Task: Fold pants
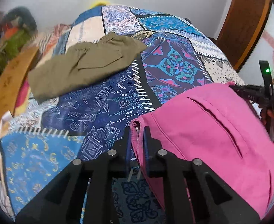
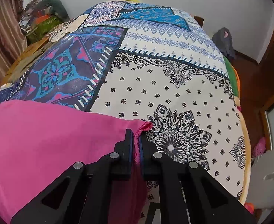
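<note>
Lower middle of left wrist view: left gripper (image 1: 136,130) clenched on the rolled edge of the pink pants (image 1: 207,127), cloth pinched between both pads.
Lower right of same view: pants spread as a broad pink sheet with a slit pocket showing, looks lifted off the patchwork bedspread (image 1: 92,108).
Right edge, same view: right gripper (image 1: 235,88) biting the far corner of the pants, orange sleeve behind it.
Upper left, same view: olive pants (image 1: 81,65) lying loose on the bedspread, well apart from the pink pair.
Lower middle of right wrist view: right gripper (image 2: 136,136) clamped tight on a frayed pink corner (image 2: 144,127), fabric trailing down between the fingers.
Left half, same view: rest of the pink pants (image 2: 43,140) draped over toward the left.
Best guess at step: carrying a held edge over to make a fold.
Tips: keep both corners level and taut, lay down flat on open bedspread, line up edges before letting go, steer clear of the olive pair.
</note>
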Demonstrator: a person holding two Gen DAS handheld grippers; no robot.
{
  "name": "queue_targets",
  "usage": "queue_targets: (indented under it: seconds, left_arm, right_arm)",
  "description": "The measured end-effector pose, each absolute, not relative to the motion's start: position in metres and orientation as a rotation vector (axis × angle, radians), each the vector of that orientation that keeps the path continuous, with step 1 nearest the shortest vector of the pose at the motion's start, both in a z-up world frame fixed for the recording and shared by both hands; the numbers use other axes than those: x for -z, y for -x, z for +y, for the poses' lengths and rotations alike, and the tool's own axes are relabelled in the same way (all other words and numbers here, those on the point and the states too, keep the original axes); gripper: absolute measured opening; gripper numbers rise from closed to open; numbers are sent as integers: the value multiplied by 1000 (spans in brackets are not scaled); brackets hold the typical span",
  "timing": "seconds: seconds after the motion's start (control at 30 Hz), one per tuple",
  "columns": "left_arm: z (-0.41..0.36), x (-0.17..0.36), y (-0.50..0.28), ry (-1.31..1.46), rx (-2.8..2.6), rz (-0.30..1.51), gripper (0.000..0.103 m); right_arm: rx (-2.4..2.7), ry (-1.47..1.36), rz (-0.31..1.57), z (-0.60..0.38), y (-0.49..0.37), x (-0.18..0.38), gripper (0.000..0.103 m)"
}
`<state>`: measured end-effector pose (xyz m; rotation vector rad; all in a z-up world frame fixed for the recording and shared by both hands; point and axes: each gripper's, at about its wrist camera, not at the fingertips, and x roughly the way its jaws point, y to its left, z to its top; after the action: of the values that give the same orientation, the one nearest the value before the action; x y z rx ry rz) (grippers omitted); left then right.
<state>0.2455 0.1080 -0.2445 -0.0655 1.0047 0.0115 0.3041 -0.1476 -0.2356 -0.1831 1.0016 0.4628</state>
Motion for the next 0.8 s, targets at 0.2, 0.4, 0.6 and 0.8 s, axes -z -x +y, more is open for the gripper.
queue_targets:
  seconds: [0.2, 0.4, 0.6, 0.8]
  left_arm:
    - [112, 245, -245, 60, -36, 1008, 21]
    - [121, 219, -245, 110, -43, 984, 27]
    - [100, 204, -253, 174, 58, 957, 27]
    - [76, 232, -256, 136, 76, 1022, 27]
  right_arm:
    - [-398, 210, 1023, -152, -313, 235, 5]
    - [-466, 119, 965, -153, -298, 193, 22]
    - [-639, 133, 939, -106, -278, 175, 22]
    - [-649, 175, 1040, -86, -280, 214, 22]
